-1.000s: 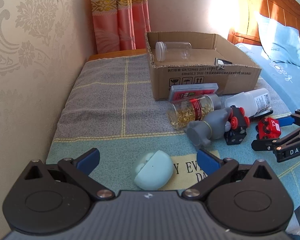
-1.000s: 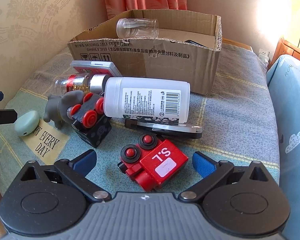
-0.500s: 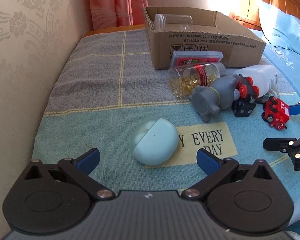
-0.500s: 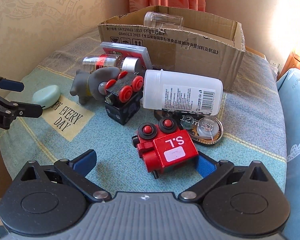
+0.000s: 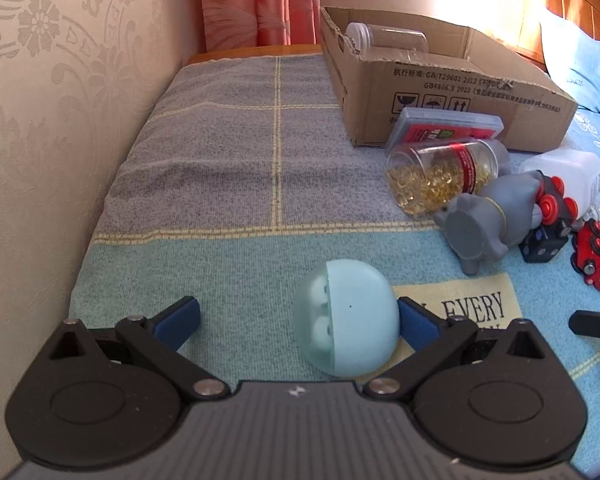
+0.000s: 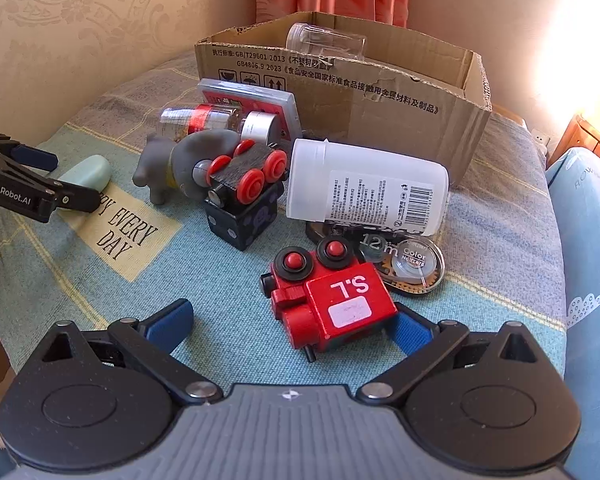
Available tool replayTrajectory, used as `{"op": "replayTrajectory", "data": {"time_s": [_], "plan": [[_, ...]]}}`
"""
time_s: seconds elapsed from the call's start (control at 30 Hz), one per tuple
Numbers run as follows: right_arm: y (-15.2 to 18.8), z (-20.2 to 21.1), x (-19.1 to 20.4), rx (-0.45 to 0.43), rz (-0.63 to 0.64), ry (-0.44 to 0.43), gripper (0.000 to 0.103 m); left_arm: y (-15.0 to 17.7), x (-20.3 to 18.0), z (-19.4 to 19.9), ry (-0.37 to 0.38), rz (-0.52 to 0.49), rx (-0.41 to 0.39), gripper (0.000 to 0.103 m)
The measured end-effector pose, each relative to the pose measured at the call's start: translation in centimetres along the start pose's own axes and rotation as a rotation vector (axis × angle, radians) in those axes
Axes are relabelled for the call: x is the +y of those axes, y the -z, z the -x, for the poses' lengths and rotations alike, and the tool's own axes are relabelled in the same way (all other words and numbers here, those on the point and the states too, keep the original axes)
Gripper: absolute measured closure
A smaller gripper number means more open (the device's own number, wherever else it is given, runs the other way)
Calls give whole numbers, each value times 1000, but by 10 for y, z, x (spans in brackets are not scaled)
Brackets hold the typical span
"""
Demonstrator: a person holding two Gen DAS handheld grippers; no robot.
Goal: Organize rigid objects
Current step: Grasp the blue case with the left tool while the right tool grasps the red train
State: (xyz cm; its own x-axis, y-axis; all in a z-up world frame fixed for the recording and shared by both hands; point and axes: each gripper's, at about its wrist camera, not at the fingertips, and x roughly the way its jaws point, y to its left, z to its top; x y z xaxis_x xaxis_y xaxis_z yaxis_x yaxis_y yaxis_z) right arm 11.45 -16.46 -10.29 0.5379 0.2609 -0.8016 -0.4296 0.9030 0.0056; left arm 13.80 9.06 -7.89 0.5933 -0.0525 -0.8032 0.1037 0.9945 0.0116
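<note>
The left gripper [image 5: 298,322] has its jaws spread wide around the pale blue earbud case [image 5: 348,334], whose right side touches the right pad while the left pad stands apart. The right gripper [image 6: 290,326] is likewise released, the red toy train [image 6: 328,304] against its right pad. Left of the case, bare blanket [image 5: 236,152] runs to the wall; the clutter crowds against the cardboard box [image 6: 380,100] at the far side
</note>
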Motion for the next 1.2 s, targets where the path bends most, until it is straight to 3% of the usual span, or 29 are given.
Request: {"op": "replayTrajectory", "data": {"time_s": [0.33,0.4,0.5,0.67,0.8,1.2], "plan": [[2,0,-4,-26,15,-4,0,10,-9,11,-13,42,4,6],[1,-1,-4,-26,16,-4,0,13,-14,16,-16,40,-9,20],[1,-1,-4,-35,16,-3,0,12,-20,19,4,45,-14,31],[3,-1,-4,-53,14,-2,0,8,-28,16,24,16,-32,35],[4,-1,-3,-56,18,-4,0,6,-34,14,36,-11,-48,43],[-5,-6,-13,-29,101,-66,0,14,-32,18,78,-64,-77,46]]}}
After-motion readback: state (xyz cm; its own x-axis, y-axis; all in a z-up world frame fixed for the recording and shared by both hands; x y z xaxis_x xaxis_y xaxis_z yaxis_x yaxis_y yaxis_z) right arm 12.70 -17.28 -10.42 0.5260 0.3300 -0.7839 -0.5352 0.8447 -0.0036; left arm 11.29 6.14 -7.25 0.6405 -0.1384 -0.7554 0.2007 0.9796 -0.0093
